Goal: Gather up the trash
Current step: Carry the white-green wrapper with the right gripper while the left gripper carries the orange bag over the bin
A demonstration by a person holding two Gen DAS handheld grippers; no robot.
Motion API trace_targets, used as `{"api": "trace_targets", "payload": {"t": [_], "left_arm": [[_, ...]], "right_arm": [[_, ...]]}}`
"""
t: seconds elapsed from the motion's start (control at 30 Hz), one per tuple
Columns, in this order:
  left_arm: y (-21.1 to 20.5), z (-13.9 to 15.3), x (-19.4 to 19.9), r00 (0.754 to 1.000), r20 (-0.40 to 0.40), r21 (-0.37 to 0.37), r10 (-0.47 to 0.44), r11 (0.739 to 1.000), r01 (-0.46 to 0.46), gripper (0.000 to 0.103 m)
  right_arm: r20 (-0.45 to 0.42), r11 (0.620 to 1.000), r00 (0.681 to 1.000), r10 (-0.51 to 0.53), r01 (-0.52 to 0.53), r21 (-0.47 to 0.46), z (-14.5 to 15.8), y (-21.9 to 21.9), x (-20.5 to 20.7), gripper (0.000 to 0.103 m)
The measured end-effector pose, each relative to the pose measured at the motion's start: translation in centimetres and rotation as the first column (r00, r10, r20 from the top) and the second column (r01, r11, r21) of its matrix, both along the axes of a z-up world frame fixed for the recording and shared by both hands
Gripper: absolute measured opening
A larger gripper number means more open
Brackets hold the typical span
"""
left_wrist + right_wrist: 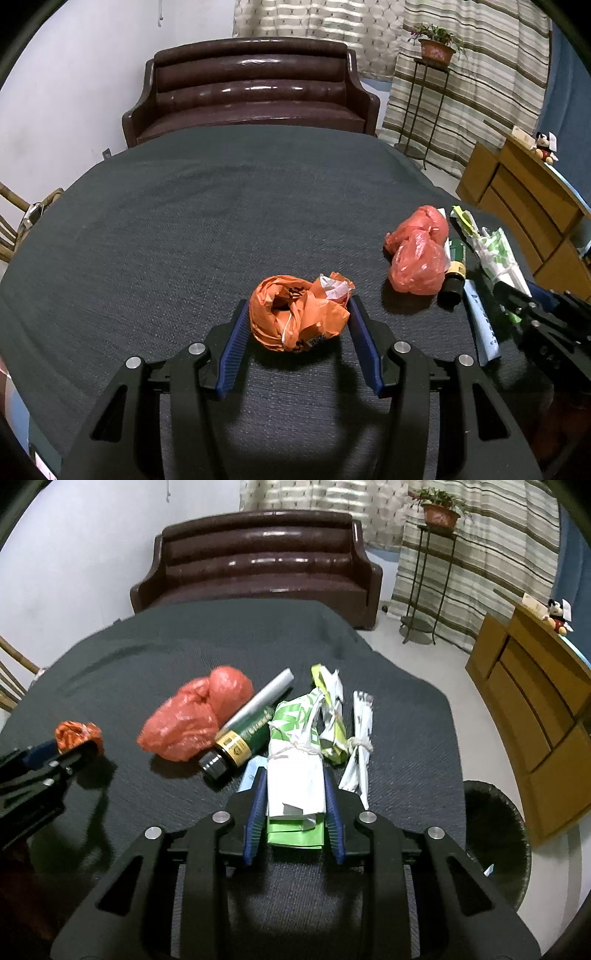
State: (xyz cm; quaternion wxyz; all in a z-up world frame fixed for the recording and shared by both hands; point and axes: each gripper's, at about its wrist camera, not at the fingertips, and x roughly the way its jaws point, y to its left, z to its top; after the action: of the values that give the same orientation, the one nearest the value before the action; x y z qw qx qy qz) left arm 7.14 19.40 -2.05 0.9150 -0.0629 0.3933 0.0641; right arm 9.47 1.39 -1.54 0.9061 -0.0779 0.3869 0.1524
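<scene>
We are clamping our left tongs point(299, 314) on the orange bag point(295, 314) and our right tongs point(295, 794) on the green-and-white wrapper bundle point(295, 771) on the table point(147, 240).

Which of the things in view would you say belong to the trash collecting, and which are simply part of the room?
For the job: orange bag between the left gripper pads; green-and-white wrapper bundle in the right gripper; red bag; green bottle; tied paper strip; dark bin.

Just there: sofa; potted plant; wooden cabinet; plush toy.
</scene>
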Motion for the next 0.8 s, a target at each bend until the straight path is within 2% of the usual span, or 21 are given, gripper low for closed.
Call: {"api": "trace_targets", "payload": {"t": [0.2, 0.43, 0.8], "left_arm": [[-1.5, 0.7, -0.6, 0.999, 0.026, -0.001, -0.022, 1.000, 0.023, 0.053], [-4.3, 1.3, -1.1, 0.996, 0.042, -0.003, -0.078, 0.997, 0.078, 0.053], [-11.2, 2.1, -0.8, 0.980, 0.059, 0.008, -0.191, 0.982, 0.190, 0.053]], "right_arm": [[0.042, 0.999, 0.999, -0.030, 0.029, 0.029, 1.6, -2.2, -1.4, 0.029], [0.060, 0.993, 0.992, -0.110, 0.107, 0.040, 1.9, -6.2, -2.7, 0.029], [0.066, 0.975, 0.973, -0.221, 0.218, 0.048, 1.7, -12.3, -3.4, 0.029]]}}
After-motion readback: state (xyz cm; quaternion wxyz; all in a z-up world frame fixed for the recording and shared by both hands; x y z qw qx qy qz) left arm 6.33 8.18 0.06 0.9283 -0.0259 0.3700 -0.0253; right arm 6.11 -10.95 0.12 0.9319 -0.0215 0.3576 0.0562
